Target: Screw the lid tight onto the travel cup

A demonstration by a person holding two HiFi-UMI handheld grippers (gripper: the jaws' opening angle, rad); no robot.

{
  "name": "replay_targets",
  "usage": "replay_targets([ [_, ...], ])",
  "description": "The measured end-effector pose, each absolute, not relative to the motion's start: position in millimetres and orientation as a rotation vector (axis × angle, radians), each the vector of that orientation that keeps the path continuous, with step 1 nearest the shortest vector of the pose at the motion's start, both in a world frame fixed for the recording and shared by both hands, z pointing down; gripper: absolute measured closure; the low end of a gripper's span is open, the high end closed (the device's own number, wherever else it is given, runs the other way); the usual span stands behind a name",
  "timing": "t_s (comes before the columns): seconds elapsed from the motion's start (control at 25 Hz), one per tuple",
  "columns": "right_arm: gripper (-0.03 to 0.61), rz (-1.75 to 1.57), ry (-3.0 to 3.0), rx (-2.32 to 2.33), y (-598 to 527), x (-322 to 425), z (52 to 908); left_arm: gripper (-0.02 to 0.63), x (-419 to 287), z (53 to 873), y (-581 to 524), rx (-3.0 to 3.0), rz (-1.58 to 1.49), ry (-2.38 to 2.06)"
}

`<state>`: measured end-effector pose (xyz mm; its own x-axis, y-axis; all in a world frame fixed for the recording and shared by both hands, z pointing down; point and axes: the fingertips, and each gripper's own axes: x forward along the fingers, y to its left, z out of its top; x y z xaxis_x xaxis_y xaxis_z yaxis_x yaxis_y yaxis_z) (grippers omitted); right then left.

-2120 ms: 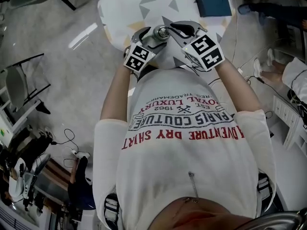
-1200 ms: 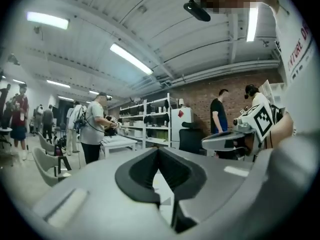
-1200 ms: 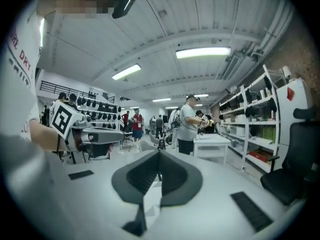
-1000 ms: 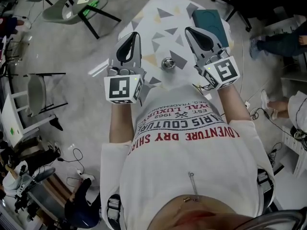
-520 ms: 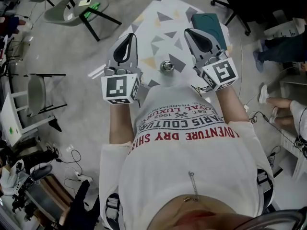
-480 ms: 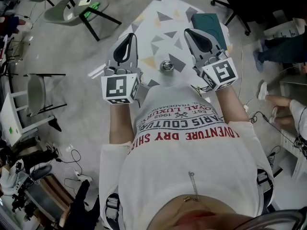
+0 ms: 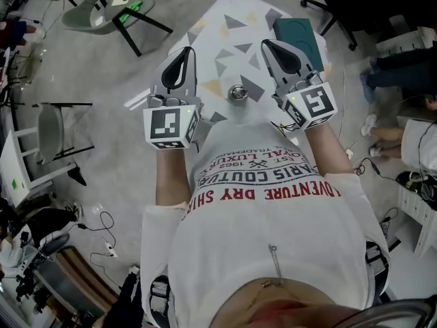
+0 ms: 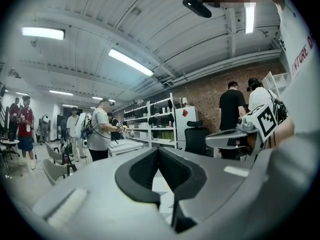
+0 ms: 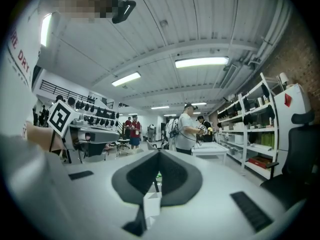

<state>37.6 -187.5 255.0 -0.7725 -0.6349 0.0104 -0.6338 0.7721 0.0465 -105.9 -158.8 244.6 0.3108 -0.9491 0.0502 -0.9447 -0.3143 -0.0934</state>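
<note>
Holding steady now. Two seconds back you had both claws bunched in on the travel cup (image 7: 237, 92); since then you've pulled them off it and spread them wide. Over the last half second nothing has shifted: same spread, same level pose.

The cup stands alone on the triangle-patterned table (image 7: 225, 19), silvery top up, with nothing touching it. From straight above, how well the lid sits can't be told.

Your left gripper (image 7: 184, 52) hangs to the left of the cup, well clear of it. Your right gripper (image 7: 270, 45) hangs to the right of the cup, also clear. Both point away from you, with their tips reaching past the cup.

Left claw: jaws pressed together, dark pads meeting in a seam, nothing between them. Right claw: the same, jaws together and empty.

A teal box (image 7: 298, 29) lies beyond the cup to the right, just past the right gripper's tip.
</note>
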Motion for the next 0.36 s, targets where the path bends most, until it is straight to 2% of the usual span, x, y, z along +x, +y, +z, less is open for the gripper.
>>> replay_targets([
  [0.36, 0.569, -0.062, -2.941, 1.055, -182.5, 33.7, 256.4, 0.601, -111.8, 243.5, -155.7, -2.478, -0.123, 1.852],
])
